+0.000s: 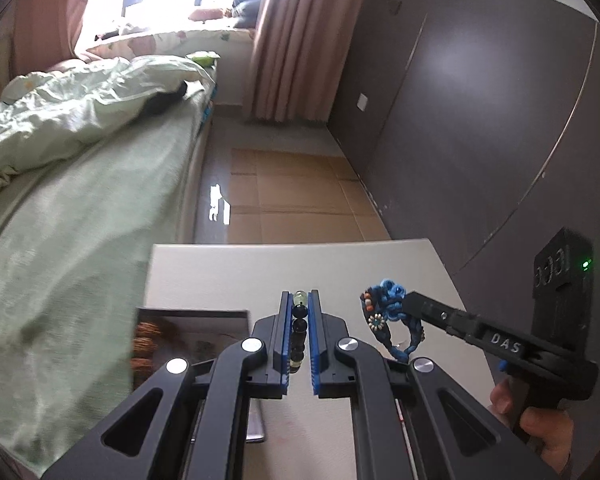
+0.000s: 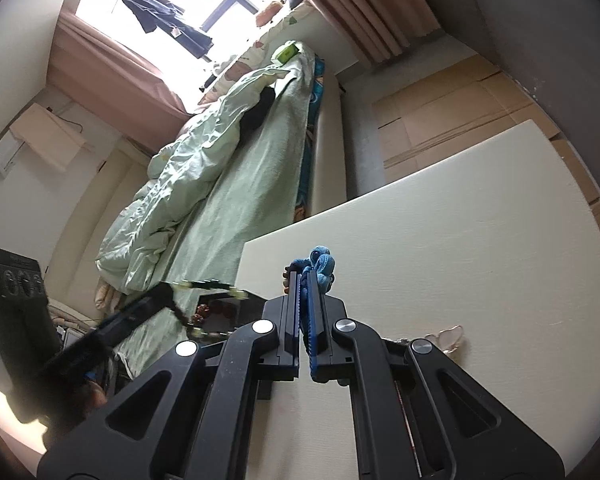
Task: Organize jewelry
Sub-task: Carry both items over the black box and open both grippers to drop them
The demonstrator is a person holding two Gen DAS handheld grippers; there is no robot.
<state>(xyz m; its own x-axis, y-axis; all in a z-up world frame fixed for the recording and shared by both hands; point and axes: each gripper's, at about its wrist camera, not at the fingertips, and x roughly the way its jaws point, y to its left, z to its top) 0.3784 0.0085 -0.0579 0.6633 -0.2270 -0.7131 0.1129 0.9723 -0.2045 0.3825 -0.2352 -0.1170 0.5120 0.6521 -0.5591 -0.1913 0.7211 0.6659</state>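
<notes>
My left gripper [image 1: 300, 300] is shut on a bracelet of dark and pale green beads [image 1: 299, 326], held above the white table [image 1: 228, 280]. My right gripper [image 2: 304, 278] is shut on a blue knotted cord bracelet [image 2: 320, 266], also held above the table [image 2: 460, 240]. In the left wrist view the right gripper [image 1: 410, 304] comes in from the right with the blue bracelet [image 1: 392, 312] hanging from its tip. In the right wrist view the left gripper [image 2: 168, 292] is at the left with the bead bracelet [image 2: 212, 308] looped from it. A dark jewelry box [image 1: 192, 336] with brown bead bracelets sits at the table's left edge.
A small clear glass piece [image 2: 446, 338] lies on the table to the right of my right gripper. A bed with green bedding [image 1: 80, 200] runs along the table's left side. A dark wardrobe wall [image 1: 480, 140] stands at the right. Cardboard [image 1: 292, 192] covers the floor beyond the table.
</notes>
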